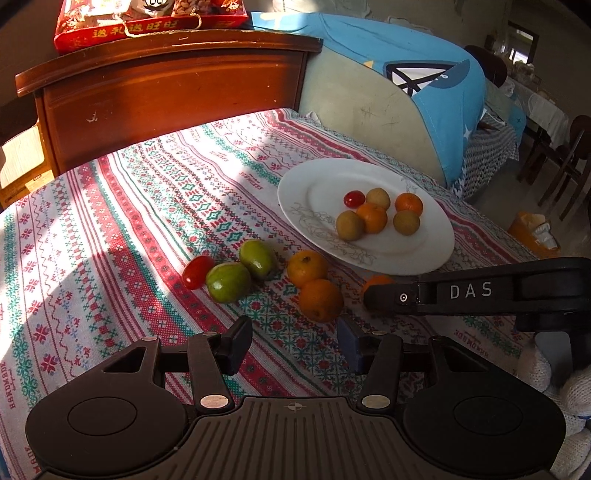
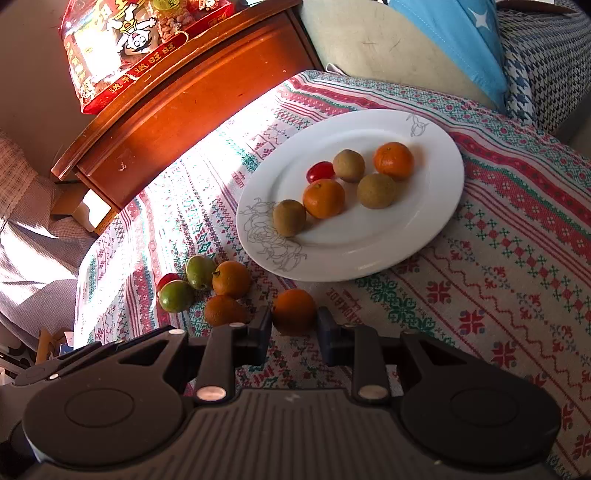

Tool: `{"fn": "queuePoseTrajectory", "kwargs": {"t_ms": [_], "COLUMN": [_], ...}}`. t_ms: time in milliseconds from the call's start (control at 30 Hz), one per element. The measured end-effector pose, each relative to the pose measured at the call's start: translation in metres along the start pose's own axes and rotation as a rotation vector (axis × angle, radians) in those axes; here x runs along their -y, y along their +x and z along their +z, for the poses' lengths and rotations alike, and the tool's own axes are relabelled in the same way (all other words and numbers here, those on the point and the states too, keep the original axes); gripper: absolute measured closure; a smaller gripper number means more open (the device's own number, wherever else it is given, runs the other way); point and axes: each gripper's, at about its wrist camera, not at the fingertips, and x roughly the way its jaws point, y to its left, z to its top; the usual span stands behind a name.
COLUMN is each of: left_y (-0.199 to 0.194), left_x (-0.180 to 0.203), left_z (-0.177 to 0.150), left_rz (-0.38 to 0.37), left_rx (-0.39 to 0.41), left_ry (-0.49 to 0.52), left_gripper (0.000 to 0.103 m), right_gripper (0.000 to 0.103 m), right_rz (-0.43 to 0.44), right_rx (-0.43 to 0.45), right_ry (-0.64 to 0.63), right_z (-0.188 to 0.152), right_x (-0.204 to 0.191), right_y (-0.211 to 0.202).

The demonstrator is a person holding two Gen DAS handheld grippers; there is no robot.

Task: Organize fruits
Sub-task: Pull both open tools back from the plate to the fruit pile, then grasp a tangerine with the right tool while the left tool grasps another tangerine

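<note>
A white plate (image 1: pixel 424 251) (image 2: pixel 424 206) on the patterned tablecloth (image 1: pixel 110 221) holds several fruits: a cherry tomato (image 2: pixel 320 171), two oranges and three brownish round fruits. In front of it lie a tomato (image 1: pixel 197 271), two green fruits (image 1: pixel 228 282) (image 1: pixel 256 258) and two oranges (image 1: pixel 306 267) (image 1: pixel 320 300). My left gripper (image 1: pixel 294 345) is open and empty, just short of the nearer orange. My right gripper (image 2: pixel 294 326) is shut on a third orange (image 2: pixel 294 310) (image 1: pixel 376 280) resting on the cloth near the plate's front rim.
A wooden cabinet (image 1: pixel 166 88) with a red snack box (image 1: pixel 147 22) stands behind the table. A cushion draped in blue cloth (image 1: pixel 424 74) lies at the back right. Chairs (image 1: pixel 565 158) stand far right. A white knitted glove (image 1: pixel 569 387) holds the right gripper.
</note>
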Motion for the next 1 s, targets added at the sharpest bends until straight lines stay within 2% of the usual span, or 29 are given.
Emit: {"fn": "queuePoseTrajectory", "kwargs": {"t_ms": [400, 500, 667, 767, 1000], "left_y": [0.020, 0.026, 0.031, 0.033, 0.028], "left_x": [0.013, 0.012, 0.015, 0.015, 0.013], "left_z": [0.004, 0.004, 0.003, 0.004, 0.002], "left_rz": [0.009, 0.013, 0.019, 0.008, 0.000], "left_rx": [0.013, 0.007, 0.013, 0.021, 0.033], "left_ry": [0.001, -0.005, 0.008, 0.004, -0.011], "left_gripper": [0.057, 0.063, 0.066, 0.074, 0.075], "right_gripper": [0.076, 0.076, 0.076, 0.076, 0.076], "right_rz": [-0.015, -0.015, -0.014, -0.014, -0.009], "right_rx": [0.006, 0.005, 0.004, 0.004, 0.006], "right_ry": [0.042, 0.046, 0.048, 0.047, 0.050], "right_z": [0.003, 0.003, 0.003, 0.003, 0.003], "right_x": [0.011, 0.011, 0.011, 0.011, 0.011], "right_y": [-0.006, -0.006, -0.006, -0.006, -0.009]}}
